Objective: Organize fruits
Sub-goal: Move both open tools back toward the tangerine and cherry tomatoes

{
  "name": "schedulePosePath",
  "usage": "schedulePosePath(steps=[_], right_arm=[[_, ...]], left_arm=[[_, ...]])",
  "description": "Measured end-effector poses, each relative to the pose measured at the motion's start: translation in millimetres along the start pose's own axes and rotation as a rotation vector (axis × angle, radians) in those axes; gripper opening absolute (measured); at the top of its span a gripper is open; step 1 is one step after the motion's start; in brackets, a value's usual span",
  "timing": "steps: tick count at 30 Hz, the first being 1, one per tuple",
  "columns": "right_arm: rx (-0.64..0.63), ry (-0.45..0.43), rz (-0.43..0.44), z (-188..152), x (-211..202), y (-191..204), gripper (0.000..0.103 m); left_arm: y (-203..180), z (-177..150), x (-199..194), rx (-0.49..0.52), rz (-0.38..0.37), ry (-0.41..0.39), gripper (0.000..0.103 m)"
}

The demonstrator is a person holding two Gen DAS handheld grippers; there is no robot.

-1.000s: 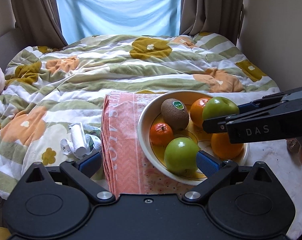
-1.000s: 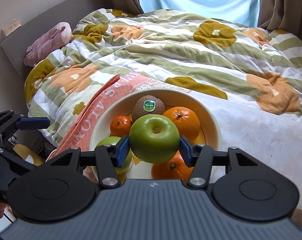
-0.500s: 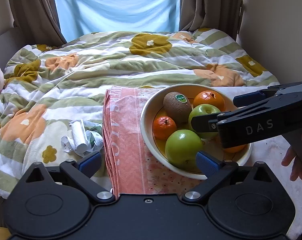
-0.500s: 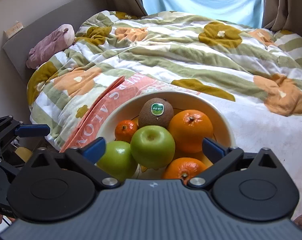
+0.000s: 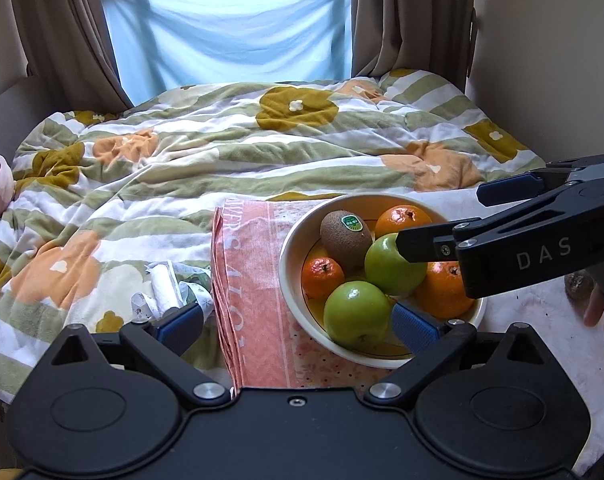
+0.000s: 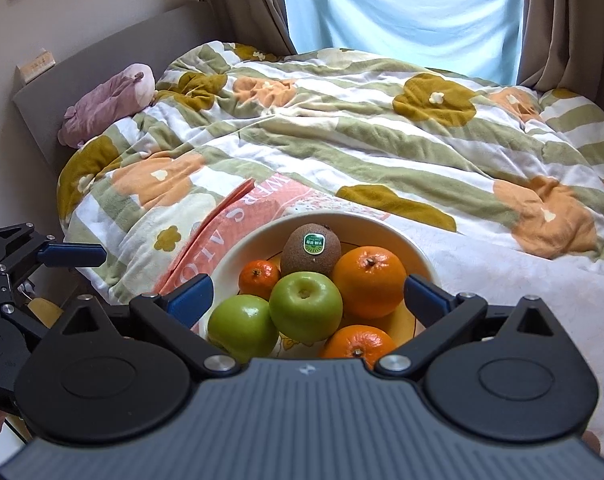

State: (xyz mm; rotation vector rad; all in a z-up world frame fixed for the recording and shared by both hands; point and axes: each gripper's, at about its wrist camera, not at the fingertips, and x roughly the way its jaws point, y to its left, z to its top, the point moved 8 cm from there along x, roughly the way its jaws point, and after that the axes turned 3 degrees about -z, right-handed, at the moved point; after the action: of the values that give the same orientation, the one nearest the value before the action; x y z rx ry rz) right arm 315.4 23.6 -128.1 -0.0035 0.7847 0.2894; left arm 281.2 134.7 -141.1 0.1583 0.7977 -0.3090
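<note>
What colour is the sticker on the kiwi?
Green with white lettering, on the kiwi; clearest in the right wrist view.

A cream bowl with a yellow inside is seen resting on a pink towel, and all six fruits are held in it. A brown kiwi with a green sticker is placed at the bowl's far side. A large orange is set to the kiwi's right, a small tangerine to its left. Two green apples and a second orange are found nearer, the central apple stem-hollow up.
</note>
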Motion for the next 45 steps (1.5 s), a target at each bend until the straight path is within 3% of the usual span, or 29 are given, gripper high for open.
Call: schedulePosePath(steps=[11, 21, 33, 45], right_arm=[[0.011, -0.065, -0.097, 15, -77, -6, 0.103], [0.045, -0.122, -0.174, -9, -156, -56, 0.103], [0.110, -0.108, -0.246, -90, -238, -173, 0.103], [0.112, -0.050, -0.300, -181, -257, -269, 0.103]], left_arm=[[-18, 27, -49, 0.020, -0.023, -0.088, 0.102], [-84, 37, -85, 0.060, -0.073, -0.150, 0.102], [-208, 17, -96, 0.101, -0.143, -0.132, 0.101], [-342, -28, -66, 0.221, -0.276, -0.073, 0.097]])
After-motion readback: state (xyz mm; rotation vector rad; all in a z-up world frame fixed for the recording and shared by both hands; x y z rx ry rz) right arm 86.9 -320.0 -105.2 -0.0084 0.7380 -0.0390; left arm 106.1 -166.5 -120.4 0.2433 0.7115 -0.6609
